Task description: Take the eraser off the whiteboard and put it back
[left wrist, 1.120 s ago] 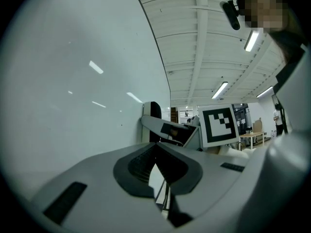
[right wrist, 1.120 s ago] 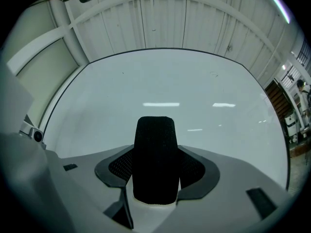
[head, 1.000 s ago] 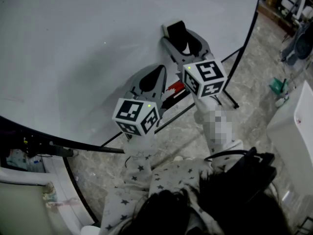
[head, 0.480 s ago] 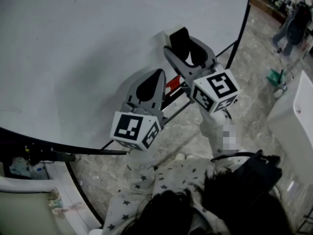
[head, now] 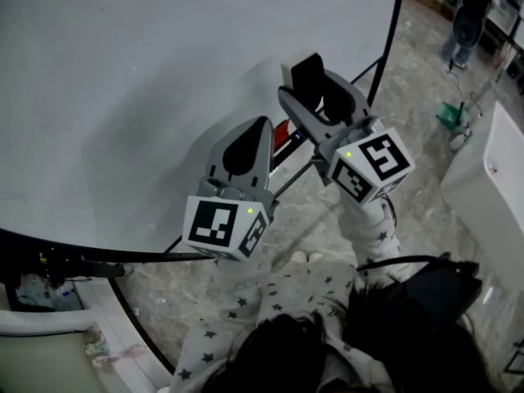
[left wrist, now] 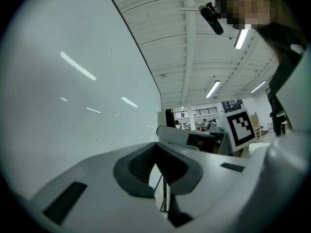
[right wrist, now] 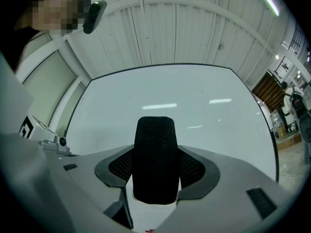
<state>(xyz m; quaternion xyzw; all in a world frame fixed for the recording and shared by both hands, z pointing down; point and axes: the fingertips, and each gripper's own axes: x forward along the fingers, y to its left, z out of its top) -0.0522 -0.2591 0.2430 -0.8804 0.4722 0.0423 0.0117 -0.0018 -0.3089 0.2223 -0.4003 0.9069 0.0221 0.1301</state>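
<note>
A black felt eraser [head: 306, 77] stands upright between the jaws of my right gripper [head: 317, 91], which is shut on it just in front of the whiteboard [head: 147, 64]. In the right gripper view the eraser [right wrist: 155, 154] fills the gap between the ribbed pads, with the whiteboard [right wrist: 170, 89] behind it. My left gripper [head: 262, 127] hangs beside it, lower left, with its jaws shut and nothing in them. In the left gripper view its fingertips [left wrist: 156, 152] meet, and the whiteboard [left wrist: 68, 81] stretches along the left.
A red marker [head: 282, 133] lies on the board's ledge between the grippers. The board's black stand [head: 385, 47] runs down to the stone floor. A white cabinet [head: 491, 170] and a green object [head: 449, 116] are at the right. A black bag [head: 417, 289] hangs by the person.
Both grippers have drawn back a little from the board toward the person, the right one still holding the eraser. The head view has shifted to the right.
</note>
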